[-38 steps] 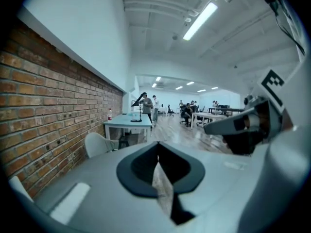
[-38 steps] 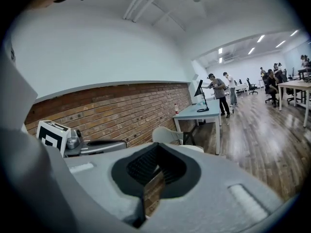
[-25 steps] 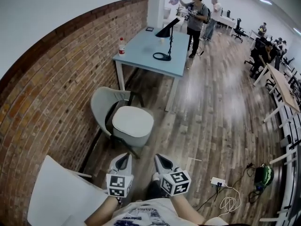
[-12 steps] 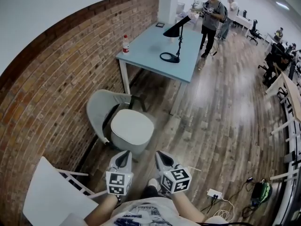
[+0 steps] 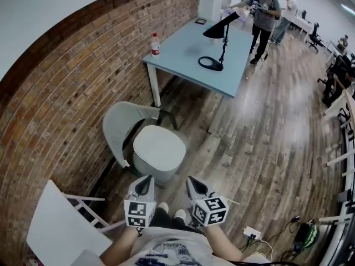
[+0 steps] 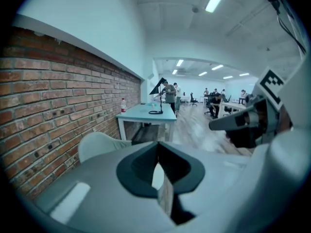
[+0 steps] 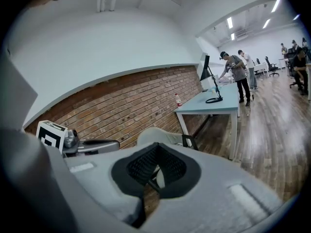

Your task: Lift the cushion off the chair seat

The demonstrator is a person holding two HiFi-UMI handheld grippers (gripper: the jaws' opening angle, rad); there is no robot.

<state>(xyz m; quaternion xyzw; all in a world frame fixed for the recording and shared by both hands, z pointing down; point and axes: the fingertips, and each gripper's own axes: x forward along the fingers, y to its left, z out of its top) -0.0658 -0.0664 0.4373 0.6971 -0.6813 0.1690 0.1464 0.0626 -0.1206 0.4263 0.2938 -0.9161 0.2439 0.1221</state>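
While the cushion [image 5: 160, 148] lies untouched on the chair [image 5: 118, 125] seat, we find the left gripper [image 5: 146, 180] and right gripper [image 5: 193, 182] closed and empty. We judge it soft and light, best pinched at opposite rims.

We list: open wood floor [image 5: 266, 148] right of the chair [image 5: 119, 127]; brick wall [image 5: 55, 93] near its back; bench [image 5: 186, 51] beyond; 1 white chair [image 5: 61, 231] at our near left.

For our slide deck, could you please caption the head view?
Shut and empty, the left gripper and right gripper point toward the grey chair, its white cushion on the seat.
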